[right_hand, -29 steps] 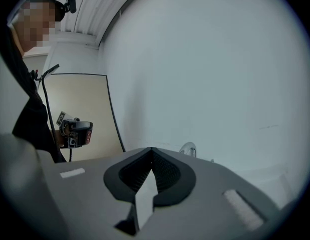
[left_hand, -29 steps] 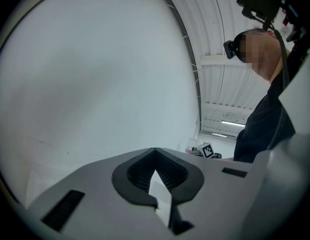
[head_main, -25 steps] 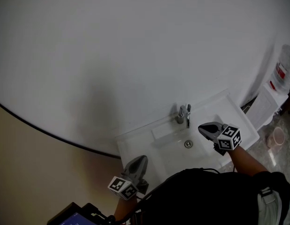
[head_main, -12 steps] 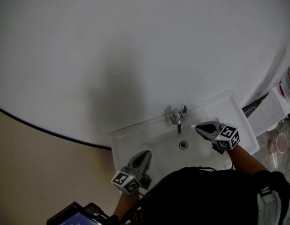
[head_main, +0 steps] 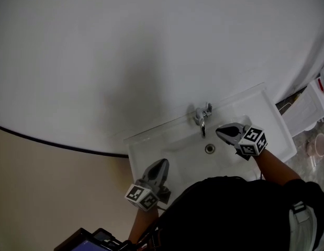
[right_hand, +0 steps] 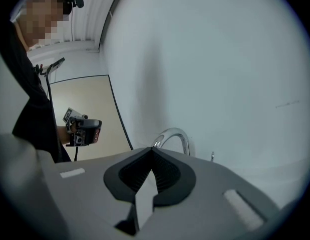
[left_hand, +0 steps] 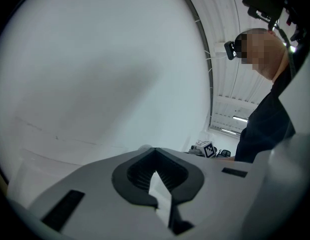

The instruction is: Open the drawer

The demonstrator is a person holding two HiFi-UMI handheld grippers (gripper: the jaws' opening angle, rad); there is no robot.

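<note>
Both shut, left hand-held gripper (head_main: 163, 164), right hand-held gripper (head_main: 219, 131), above sink (head_main: 146, 143)

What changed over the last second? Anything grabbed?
Small moves only: the left gripper edged in over the front-left part of the sink, and the right gripper came slightly nearer the faucet. The head view shifted too. Unchanged: both grippers' fingers shut, nothing held, no drawer in view.
</note>
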